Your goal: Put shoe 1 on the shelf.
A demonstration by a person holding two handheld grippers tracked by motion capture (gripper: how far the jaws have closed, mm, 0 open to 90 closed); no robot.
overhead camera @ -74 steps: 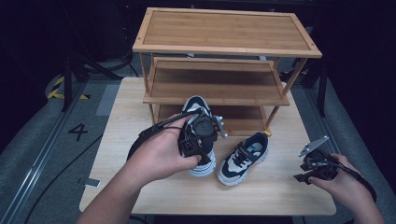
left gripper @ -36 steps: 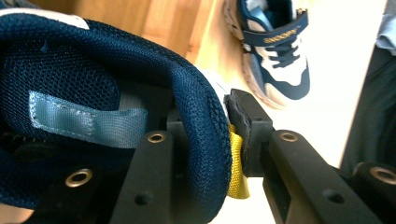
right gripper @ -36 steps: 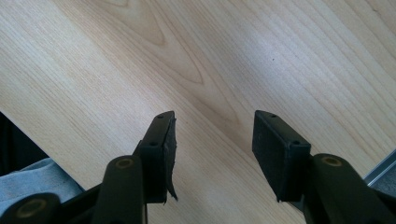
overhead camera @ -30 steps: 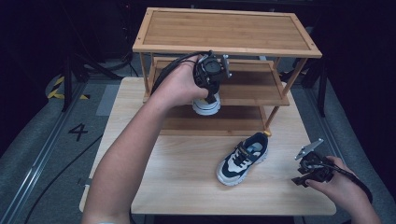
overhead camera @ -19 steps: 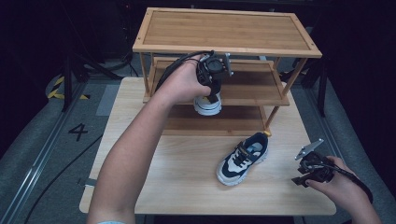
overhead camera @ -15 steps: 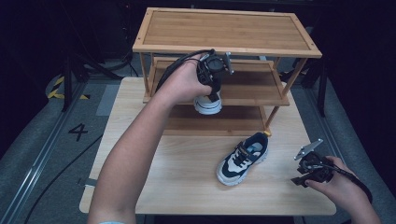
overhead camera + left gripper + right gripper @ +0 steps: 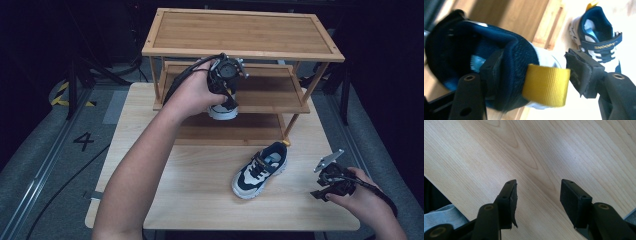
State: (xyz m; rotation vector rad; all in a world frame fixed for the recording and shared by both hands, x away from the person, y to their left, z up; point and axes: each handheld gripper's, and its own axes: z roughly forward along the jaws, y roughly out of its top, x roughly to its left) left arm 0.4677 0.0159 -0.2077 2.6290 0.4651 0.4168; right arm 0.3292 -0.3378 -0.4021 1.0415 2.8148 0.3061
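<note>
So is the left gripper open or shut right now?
Open. In the left gripper view the left gripper has one jaw inside the shoe heel, the other standing clear of the yellow tab.

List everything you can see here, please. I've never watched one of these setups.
shoe rack: one, light-brown wood, three shelves, at the table's far side
table: one, pale wood, under the rack
first shoe: one, navy and white, lying on the table in front of the rack
second shoe: one, navy and white with a yellow heel tab, at the middle shelf's front edge
floor number 4: one, black, left of the table
left gripper: one, black, open around the second shoe's heel
right gripper: one, black, open over the table
left hand: reaching to the rack
right hand: at the table's near right corner
</note>
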